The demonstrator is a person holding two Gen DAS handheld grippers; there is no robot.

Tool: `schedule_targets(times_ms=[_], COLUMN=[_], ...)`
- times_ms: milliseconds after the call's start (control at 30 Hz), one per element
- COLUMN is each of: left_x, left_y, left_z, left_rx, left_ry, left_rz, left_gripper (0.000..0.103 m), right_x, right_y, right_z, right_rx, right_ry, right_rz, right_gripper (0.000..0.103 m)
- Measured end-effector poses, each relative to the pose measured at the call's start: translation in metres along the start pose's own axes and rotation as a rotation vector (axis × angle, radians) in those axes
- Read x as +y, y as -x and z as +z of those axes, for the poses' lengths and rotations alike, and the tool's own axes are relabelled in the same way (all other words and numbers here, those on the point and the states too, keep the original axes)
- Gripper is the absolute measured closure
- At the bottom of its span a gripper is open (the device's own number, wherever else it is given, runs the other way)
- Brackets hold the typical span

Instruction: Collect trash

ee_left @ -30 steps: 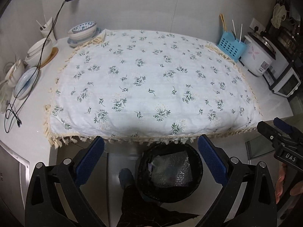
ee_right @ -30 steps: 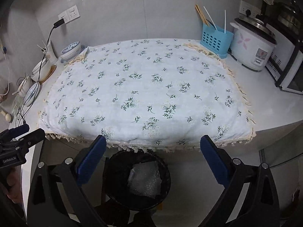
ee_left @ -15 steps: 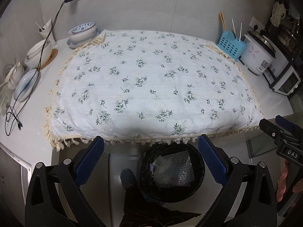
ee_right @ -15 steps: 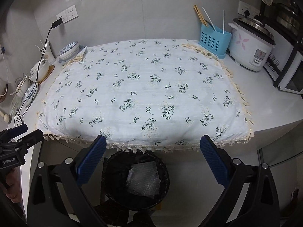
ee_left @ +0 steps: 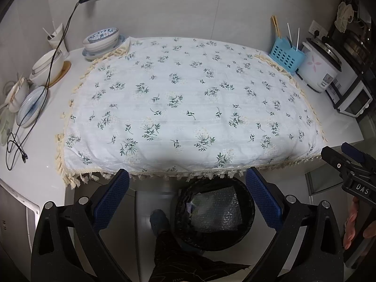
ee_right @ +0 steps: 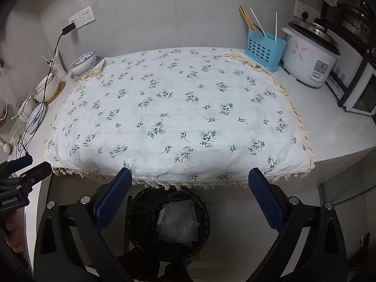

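Bowls (ee_left: 102,38) and plates at counter's left end, w/ a black cable (ee_left: 47,80) draped over them. Floral cloth (ee_left: 188,108) covers the middle. Left gripper (ee_left: 188,197) and right gripper (ee_right: 190,195) both wide open, empty, above the bin (ee_right: 134,211) on the floor by the counter edge; bubble wrap (ee_right: 178,221) lies inside. Blue caddy (ee_right: 264,49) and rice cooker (ee_right: 307,58) far right.

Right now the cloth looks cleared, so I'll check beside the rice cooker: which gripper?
Right. The right gripper hangs open on the rice cooker side; the left gripper is farther left.
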State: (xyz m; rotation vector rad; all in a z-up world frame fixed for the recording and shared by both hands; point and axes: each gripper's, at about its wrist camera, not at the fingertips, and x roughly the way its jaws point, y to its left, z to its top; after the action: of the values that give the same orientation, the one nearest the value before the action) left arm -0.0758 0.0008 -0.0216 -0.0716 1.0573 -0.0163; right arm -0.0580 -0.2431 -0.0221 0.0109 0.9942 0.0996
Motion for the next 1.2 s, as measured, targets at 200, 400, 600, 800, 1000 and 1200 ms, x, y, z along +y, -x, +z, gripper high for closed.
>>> schedule_targets(times_ms=[200, 400, 600, 800, 1000, 1200], left_x=[0.0002, 0.0012, 0.0014, -0.0003, -0.0005, 0.0013], left_y=[0.0003, 0.0004, 0.0003, -0.0009, -0.0023, -0.0002], left_z=[-0.0003, 0.0000, -0.0001, -0.0017, -0.0028, -0.0023], left_rx=[0.000, 0.001, 0.000, 0.001, 0.004, -0.011], left_ry=[0.000, -0.001, -0.002, -0.021, -0.025, -0.018], left_rz=[0.000, -0.003, -0.002, 0.011, 0.020, 0.017], left_gripper=[0.006, 0.006, 0.006, 0.006, 0.006, 0.006], right_x=[0.0008, 0.0011, 0.0000, -0.0005, -0.0010, -0.0014], right_y=[0.0016, 0.0022, 0.0030, 0.0040, 0.0044, 0.0037], right_z=[0.0001, 0.0006, 0.0016, 0.0011, 0.0008, 0.0010], right_rx=[-0.005, -0.008, -0.009, -0.009, -0.009, -0.008], right_ry=[0.002, 0.002, -0.002, -0.003, -0.004, -0.002], right_rz=[-0.004, -0.006, -0.011, -0.012, -0.010, -0.011], right_gripper=[0.008, 0.008, 0.008, 0.008, 0.008, 0.008])
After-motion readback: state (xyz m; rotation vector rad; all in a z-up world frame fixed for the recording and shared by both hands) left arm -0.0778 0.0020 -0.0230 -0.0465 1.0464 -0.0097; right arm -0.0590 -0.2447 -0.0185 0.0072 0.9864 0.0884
